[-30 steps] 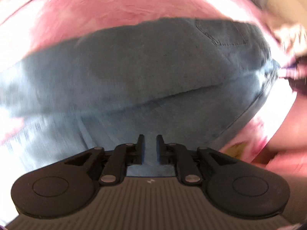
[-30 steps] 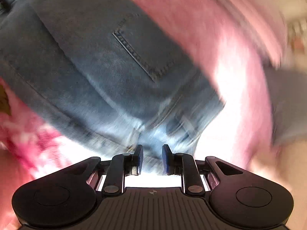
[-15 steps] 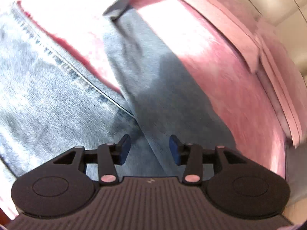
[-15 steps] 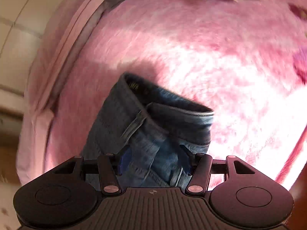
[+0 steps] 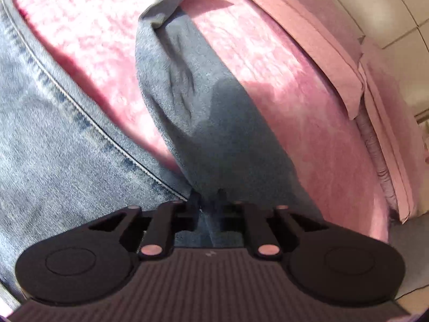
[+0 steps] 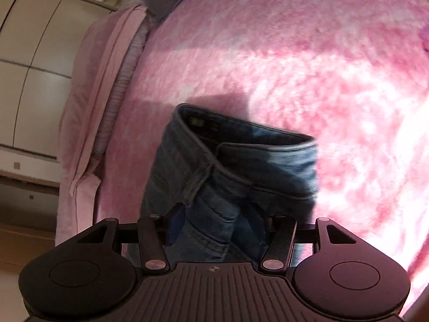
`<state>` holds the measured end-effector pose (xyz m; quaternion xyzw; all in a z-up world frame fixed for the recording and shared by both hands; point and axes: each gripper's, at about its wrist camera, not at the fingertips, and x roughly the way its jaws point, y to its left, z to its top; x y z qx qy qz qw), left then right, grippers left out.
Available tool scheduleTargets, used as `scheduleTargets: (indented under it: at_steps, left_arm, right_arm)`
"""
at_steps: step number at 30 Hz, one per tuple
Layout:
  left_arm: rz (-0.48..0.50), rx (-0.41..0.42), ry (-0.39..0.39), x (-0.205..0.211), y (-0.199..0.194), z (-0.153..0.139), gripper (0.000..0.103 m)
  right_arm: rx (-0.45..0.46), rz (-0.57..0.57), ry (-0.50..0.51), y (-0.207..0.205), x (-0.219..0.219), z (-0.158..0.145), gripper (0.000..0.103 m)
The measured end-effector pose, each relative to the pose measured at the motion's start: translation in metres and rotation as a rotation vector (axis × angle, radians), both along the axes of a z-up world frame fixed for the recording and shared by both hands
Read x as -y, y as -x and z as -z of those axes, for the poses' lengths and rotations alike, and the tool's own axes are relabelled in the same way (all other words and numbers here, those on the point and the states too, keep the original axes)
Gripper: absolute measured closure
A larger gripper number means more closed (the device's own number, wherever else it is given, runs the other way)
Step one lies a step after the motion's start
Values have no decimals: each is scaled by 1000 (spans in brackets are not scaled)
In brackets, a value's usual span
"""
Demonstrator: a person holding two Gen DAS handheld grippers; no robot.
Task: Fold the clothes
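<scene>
The left gripper has its fingers pressed close together, pinching a fold of the blue jeans right at the crotch, where the two legs part. One leg runs straight ahead of the fingertips and ends in a turned-up hem far in front; the other leg spreads out to the left of the fingers, its stitched seam slanting back toward them. Both legs lie flat on a fluffy pink blanket, with the folded pink edge of the bedding off to the right.

The right gripper holds its fingers spread wide, one on each side of the bunched upper part of the jeans. Denim fills the gap between them, but whether the pads press the cloth cannot be told. The waistband gapes open just ahead of the fingertips, resting on the pink blanket. Pale cabinet doors stand far to the left.
</scene>
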<state>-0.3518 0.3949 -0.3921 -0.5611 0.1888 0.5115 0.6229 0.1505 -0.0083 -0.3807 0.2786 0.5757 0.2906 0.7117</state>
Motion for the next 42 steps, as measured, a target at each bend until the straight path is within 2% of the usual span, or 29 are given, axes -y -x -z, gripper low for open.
scheduleTargets:
  at_steps: [3,5,6,7,8,10,12,14,15,18,21,25,26,27,29,34,37,42]
  left_arm:
    - [-15,19,5,-1,1,4,89]
    - [-8,20,-8,0,2,4,99]
    - [-3,19,-14,0,2,4,103]
    - [9,15,-46,4,3,-3,103]
    - [28,9,-99,11,3,-14,103]
    - [64,-4,-203,25,5,-37,103]
    - [100,-17,-308,40,7,-60,103]
    - [164,-39,-441,78,14,-94,103]
    - [193,-70,-446,96,18,-96,103]
    - [247,-161,-374,134,28,-82,102]
    - [231,-154,-337,137,34,-72,99]
    - [209,-145,-288,141,42,-59,98]
    - [204,-143,-276,142,44,-56,97]
    - [198,-141,-264,143,46,-52,103]
    - [188,-136,-239,145,50,-46,103]
    - [160,-125,-178,151,59,-30,103]
    - [190,-171,-174,160,55,-27,102]
    - [181,-216,-175,170,49,-12,102]
  right_arm:
    - [1,2,18,-2,-1,-1,47]
    - [3,2,28,-4,-3,0,49]
    - [10,-7,49,-5,-5,-1,55]
    - [16,-22,72,-7,-7,-1,62]
    - [33,-39,87,-8,-10,-3,77]
    - [83,-84,112,-10,-16,-11,86]
    - [146,-112,80,-10,-13,-26,89]
    - [190,-106,14,-11,-2,-40,89]
    - [212,-104,-19,-12,4,-47,89]
    - [179,-100,36,-16,19,-36,89]
    - [133,-112,148,-15,20,-14,89]
    - [67,-59,122,-17,24,-5,87]
    - [70,-65,126,-16,24,-6,87]
    - [87,-78,128,-16,25,-10,87]
    - [135,-102,138,-10,27,-19,91]
    - [183,-126,161,2,42,-36,92]
    - [187,-128,178,6,49,-36,92]
    - [216,-156,207,7,46,-28,92]
